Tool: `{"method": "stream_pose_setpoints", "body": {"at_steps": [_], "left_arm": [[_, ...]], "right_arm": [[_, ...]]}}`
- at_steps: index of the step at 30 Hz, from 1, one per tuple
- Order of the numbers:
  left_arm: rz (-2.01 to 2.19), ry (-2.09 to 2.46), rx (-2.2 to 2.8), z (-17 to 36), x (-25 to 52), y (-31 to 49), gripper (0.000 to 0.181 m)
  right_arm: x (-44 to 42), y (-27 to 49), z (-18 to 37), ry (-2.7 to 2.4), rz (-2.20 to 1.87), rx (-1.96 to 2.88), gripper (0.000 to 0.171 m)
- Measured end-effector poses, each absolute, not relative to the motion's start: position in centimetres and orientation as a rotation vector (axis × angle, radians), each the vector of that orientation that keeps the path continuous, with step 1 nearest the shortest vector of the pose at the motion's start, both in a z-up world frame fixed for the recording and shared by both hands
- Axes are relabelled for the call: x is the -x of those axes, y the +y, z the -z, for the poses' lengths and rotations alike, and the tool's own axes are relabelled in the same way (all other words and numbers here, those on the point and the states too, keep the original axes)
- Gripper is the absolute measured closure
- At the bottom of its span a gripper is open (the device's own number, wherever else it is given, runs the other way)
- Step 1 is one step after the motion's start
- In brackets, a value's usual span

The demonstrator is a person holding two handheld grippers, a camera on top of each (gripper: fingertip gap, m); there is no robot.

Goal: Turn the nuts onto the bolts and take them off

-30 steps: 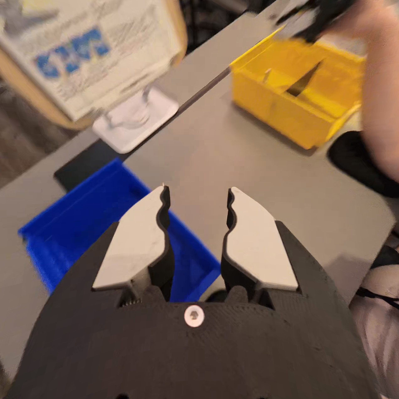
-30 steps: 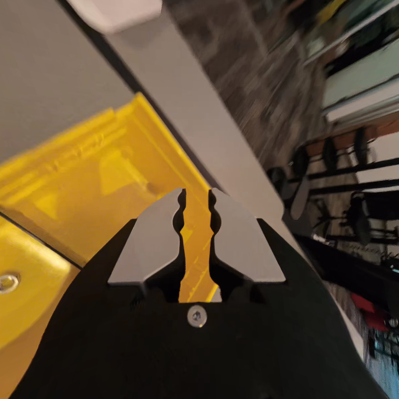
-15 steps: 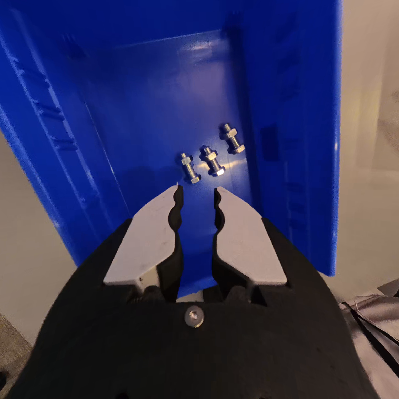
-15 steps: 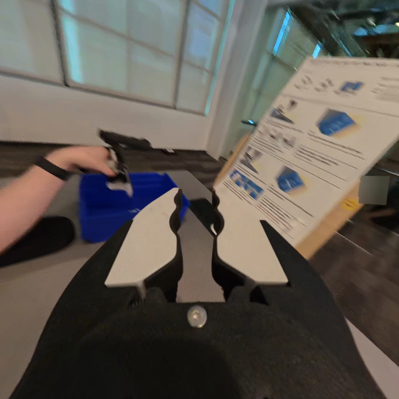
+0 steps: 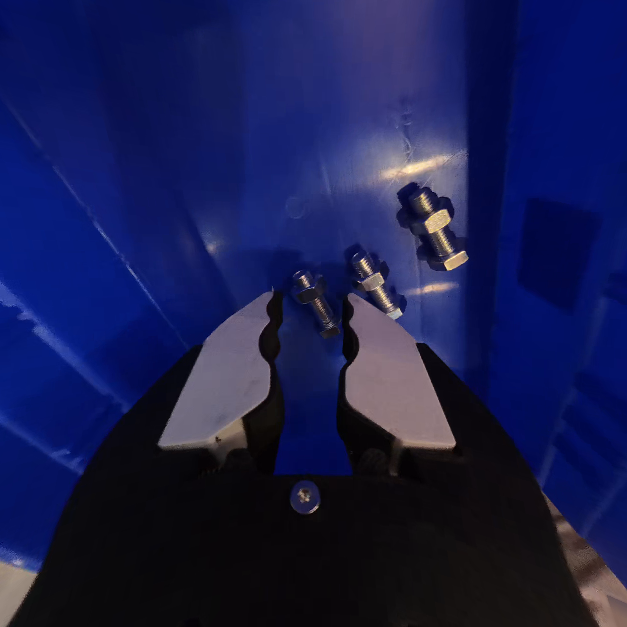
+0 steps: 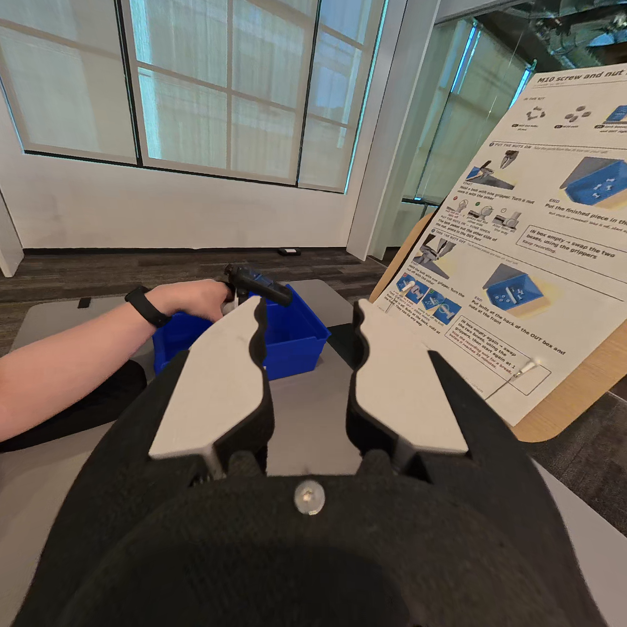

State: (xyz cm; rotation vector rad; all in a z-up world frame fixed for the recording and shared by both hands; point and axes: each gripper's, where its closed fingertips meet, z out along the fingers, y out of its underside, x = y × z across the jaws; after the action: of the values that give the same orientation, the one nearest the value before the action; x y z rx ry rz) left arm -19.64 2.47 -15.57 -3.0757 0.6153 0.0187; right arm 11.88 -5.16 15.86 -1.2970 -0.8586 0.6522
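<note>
Three steel bolts, each with a nut on it, lie on the floor of the blue bin (image 5: 169, 169). My left gripper (image 5: 311, 300) is open inside the bin, its fingertips on either side of the nearest bolt (image 5: 315, 303). A second bolt (image 5: 375, 288) lies just right of the right finger, a third bolt (image 5: 434, 232) farther right near the bin wall. My right gripper (image 6: 307, 307) is open and empty, held above the grey table (image 6: 312, 441). In the right wrist view the blue bin (image 6: 295, 342) shows with a hand holding the left gripper (image 6: 258, 283) in it.
A white instruction sheet (image 6: 529, 258) on a wooden board stands at the right of the table. A person's forearm (image 6: 68, 366) with a black wristband reaches across the table's left side. Windows and dark floor lie beyond. My hands' fingertips stand some 45 centimetres from each other.
My left gripper has gone down deeper into the blue bin, up to the nearest bolt. My right gripper has opened wider and its view has steadied.
</note>
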Motion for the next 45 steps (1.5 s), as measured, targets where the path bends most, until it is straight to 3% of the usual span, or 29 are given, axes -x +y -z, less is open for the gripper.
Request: {"method": "stream_pose_setpoints", "body": {"at_steps": [7,12,19,23,32,38,45], "left_arm": [[0.007,0.534,3.087,15.6,19.7,2.6,0.163],[0.051,0.498,3.073,15.6,19.7,2.7,0.165],[0.059,0.586,3.035,15.6,19.6,2.7,0.17],[0.107,0.598,3.035,15.6,19.7,2.7,0.171],[0.032,0.63,3.041,14.2,19.4,2.1,0.171],[0.023,0.615,2.854,8.8,18.3,2.1,0.171],[0.403,0.82,2.319,-1.9,10.2,0.3,0.171]], "right_arm": [[-12.4,-4.3,-15.3,-0.822,-0.855,1.348,0.128],[-13.4,-4.9,-16.4,-0.798,-1.107,1.246,0.171],[-15.3,-1.5,-13.4,-0.691,-1.225,1.4,0.171],[-17.4,-3.8,-16.8,-0.619,-1.362,1.291,0.171],[-24.6,-4.8,-19.2,-0.43,-1.128,1.184,0.165],[-27.6,-4.1,-19.8,-0.339,-1.019,1.104,0.155],[-25.6,-3.9,-19.2,-0.429,-0.946,1.079,0.137]]}}
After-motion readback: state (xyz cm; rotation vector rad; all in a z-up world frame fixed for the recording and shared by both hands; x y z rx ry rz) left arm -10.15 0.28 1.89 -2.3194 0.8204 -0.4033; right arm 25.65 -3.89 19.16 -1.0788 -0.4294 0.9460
